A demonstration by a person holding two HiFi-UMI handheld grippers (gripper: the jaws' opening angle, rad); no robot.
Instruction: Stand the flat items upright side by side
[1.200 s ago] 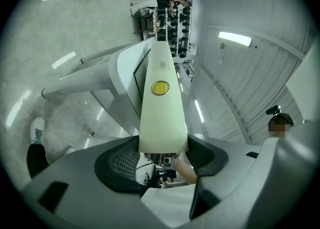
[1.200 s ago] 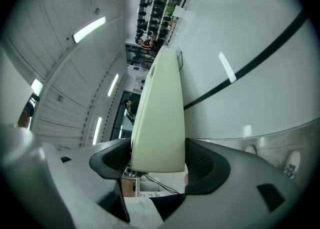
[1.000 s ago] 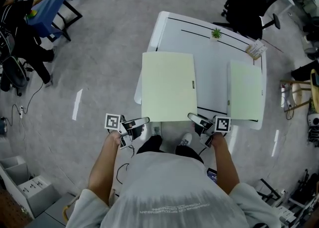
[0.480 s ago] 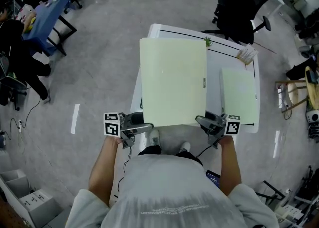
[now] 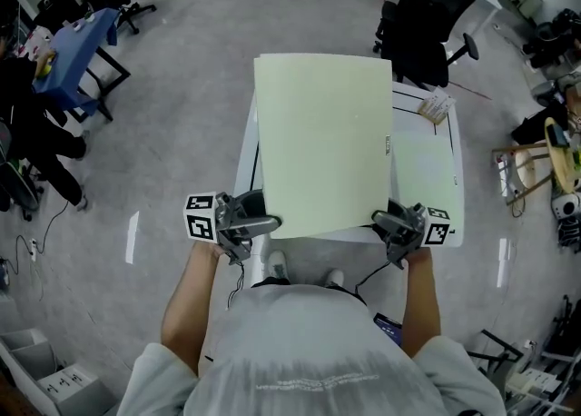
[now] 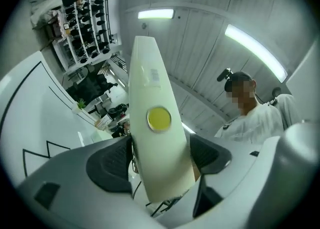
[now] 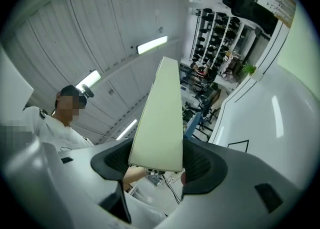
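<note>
A large pale yellow-green folder (image 5: 322, 142) is held off the white table (image 5: 247, 162), its far edge tipped up. My left gripper (image 5: 263, 221) is shut on its near left corner and my right gripper (image 5: 383, 220) on its near right corner. In the left gripper view the folder's spine (image 6: 155, 138), with a round yellow dot (image 6: 159, 118), fills the gap between the pads; these jaws have just been opening wider with the folder still between them. The right gripper view shows the folder's edge (image 7: 162, 118) clamped between both pads. A second pale green folder (image 5: 422, 183) lies flat on the table's right part.
A small card stand (image 5: 436, 107) sits at the table's far right corner. A black office chair (image 5: 422, 24) stands behind the table. A blue table (image 5: 77, 60) and a person are far left. Cables hang below the table's near edge.
The folder has come up from lying flat on the table and now tilts steeply toward upright. Both grippers have risen with it and rolled, still at its near corners.
</note>
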